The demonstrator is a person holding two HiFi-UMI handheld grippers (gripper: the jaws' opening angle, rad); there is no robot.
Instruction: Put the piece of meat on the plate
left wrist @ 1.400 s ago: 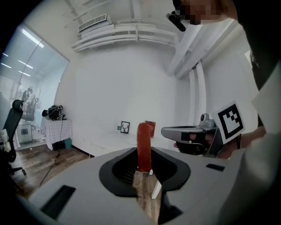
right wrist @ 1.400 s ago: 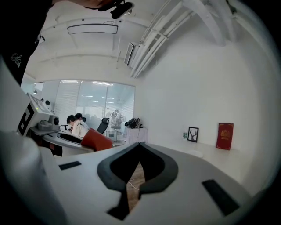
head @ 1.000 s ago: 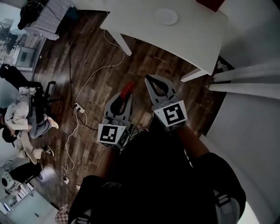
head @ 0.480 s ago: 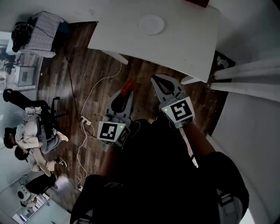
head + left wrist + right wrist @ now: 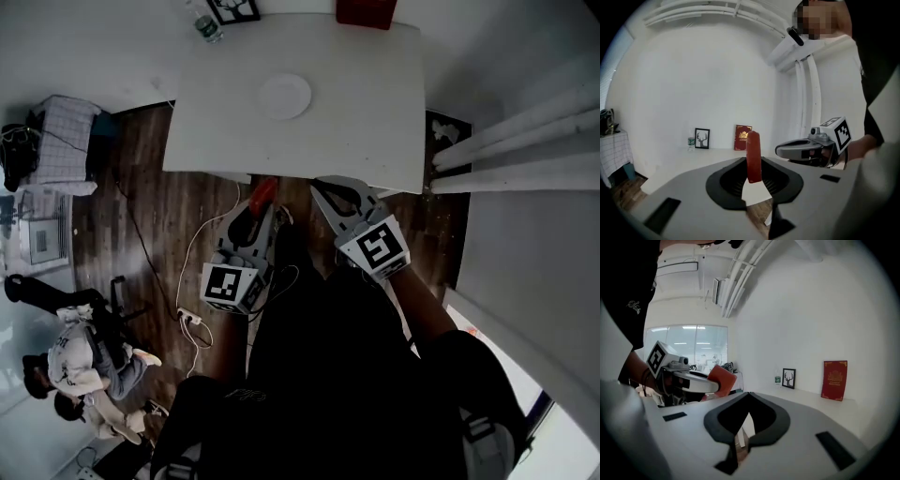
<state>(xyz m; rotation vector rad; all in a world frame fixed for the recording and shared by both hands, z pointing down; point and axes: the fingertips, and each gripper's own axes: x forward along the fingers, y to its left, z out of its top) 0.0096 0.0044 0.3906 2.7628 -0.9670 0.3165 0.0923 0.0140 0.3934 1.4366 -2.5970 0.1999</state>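
Nearest: the person's dark sleeves and both grippers, held out side by side in front of the body above the wooden floor (image 5: 141, 202).

Left gripper (image 5: 260, 203): jaws clamped on the piece of meat (image 5: 263, 190). In the left gripper view the meat (image 5: 753, 157) is a red strip standing upright out of the jaw tips, gripped at its lower end. It is in the air just short of the near edge of the tabletop, not on the plate.

Right gripper (image 5: 318, 183): jaws together, nothing between them; the right gripper view shows the tips (image 5: 749, 394) meeting. Its tip is also at the near edge, just beside the left gripper. The two are apart, not touching.

White cable (image 5: 200, 246) on the floor beneath the left gripper.

White table (image 5: 366, 122): white plate (image 5: 285, 96) left of centre on the tabletop, bare, well apart from the meat.

Far edge of the tabletop: bottle (image 5: 206, 26) and picture frame (image 5: 234, 8) by the far left corner, red book (image 5: 366, 11) further right, standing against the wall.
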